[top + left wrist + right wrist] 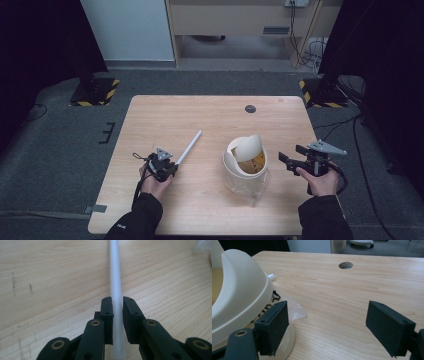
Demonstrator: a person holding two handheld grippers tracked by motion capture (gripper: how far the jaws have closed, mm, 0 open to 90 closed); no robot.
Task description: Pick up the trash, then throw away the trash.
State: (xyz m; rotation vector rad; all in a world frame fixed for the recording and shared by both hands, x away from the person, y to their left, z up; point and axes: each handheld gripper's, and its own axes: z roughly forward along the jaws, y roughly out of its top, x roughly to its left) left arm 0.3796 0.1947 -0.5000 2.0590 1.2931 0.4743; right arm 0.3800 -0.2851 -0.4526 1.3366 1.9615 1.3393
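A long white rod (189, 146) lies at a slant on the wooden table (210, 115), left of centre. My left gripper (174, 164) is at the rod's near end, and in the left gripper view both pads of that gripper (117, 301) press on the rod (115, 277), which runs away between them. A cream bin (245, 162) with a tilted swing lid and a clear plastic liner stands right of centre. My right gripper (292, 156) sits just right of the bin, open, with nothing between its pads (327, 325); its left pad is close beside the bin (237, 290).
A round cable hole (250, 108) sits near the table's far edge, also ahead of the right gripper as the hole (345, 265). Beyond the table are grey floor, a white cabinet and black stands with hazard-striped feet.
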